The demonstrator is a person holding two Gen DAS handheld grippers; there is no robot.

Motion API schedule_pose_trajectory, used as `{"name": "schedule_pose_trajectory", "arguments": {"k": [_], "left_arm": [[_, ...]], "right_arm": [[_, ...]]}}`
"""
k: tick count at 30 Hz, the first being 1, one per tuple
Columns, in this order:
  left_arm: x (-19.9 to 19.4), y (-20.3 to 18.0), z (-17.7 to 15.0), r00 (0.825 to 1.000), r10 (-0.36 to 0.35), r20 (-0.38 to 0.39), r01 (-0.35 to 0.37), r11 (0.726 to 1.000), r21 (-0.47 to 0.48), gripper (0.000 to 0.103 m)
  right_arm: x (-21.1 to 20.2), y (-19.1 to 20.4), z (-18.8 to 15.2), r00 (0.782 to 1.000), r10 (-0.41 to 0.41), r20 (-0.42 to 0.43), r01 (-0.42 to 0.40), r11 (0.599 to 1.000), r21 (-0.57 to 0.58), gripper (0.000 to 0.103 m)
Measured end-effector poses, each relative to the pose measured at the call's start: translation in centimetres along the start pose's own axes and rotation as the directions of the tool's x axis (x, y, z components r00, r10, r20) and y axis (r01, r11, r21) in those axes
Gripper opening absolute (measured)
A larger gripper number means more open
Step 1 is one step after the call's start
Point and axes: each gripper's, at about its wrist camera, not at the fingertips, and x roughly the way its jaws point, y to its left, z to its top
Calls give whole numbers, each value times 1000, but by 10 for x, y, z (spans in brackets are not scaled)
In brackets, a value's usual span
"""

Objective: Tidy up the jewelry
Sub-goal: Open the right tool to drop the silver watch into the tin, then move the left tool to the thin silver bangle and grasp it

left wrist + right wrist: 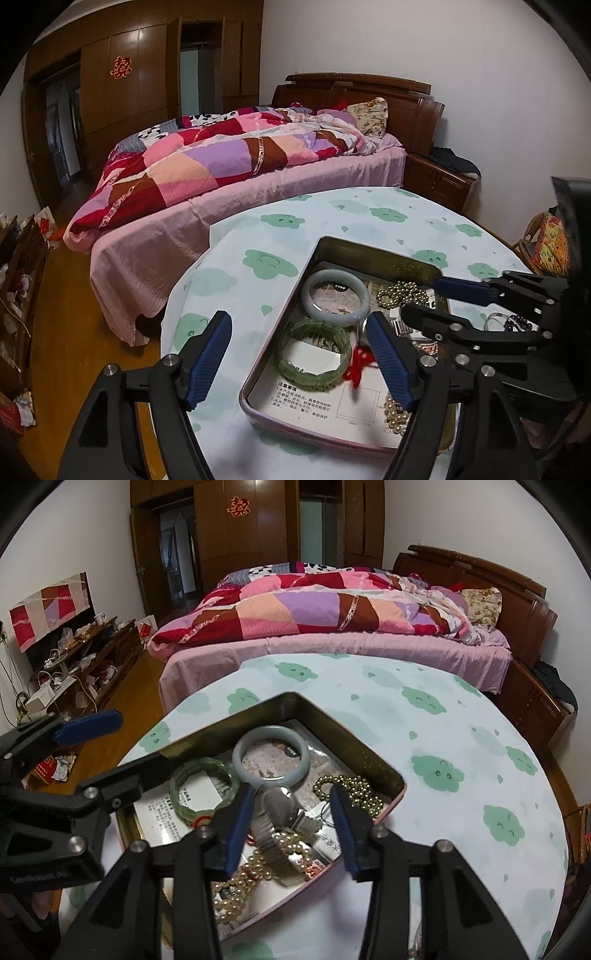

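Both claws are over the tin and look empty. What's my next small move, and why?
Probably draw the right claw back up out of the tin. Its jaws stand open with nothing pressed between them; the metal watch and pearl strand lie loose below. A few pieces seem to remain on the tablecloth beyond the tin.

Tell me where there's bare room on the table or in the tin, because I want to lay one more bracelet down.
The tablecloth between the tin and the bed is bare. Inside the tin, only the paper patch below the green bracelet is free. The rest is crowded with the pale bangle, gold beads, watch and pearls.
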Motion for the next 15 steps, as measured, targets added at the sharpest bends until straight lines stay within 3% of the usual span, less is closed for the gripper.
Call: {"name": "schedule_pose_trajectory", "arguments": {"k": [8, 15], "left_arm": [[-3, -13, -7, 1000, -18, -7, 18, 1000, 6, 76], [-10, -51, -10, 998, -69, -10, 70, 994, 79, 76]], "right_arm": [[-15, -11, -18, 1000, -16, 2, 16, 999, 45, 56], [-47, -45, -46, 997, -73, 10, 72, 991, 113, 63]]}}
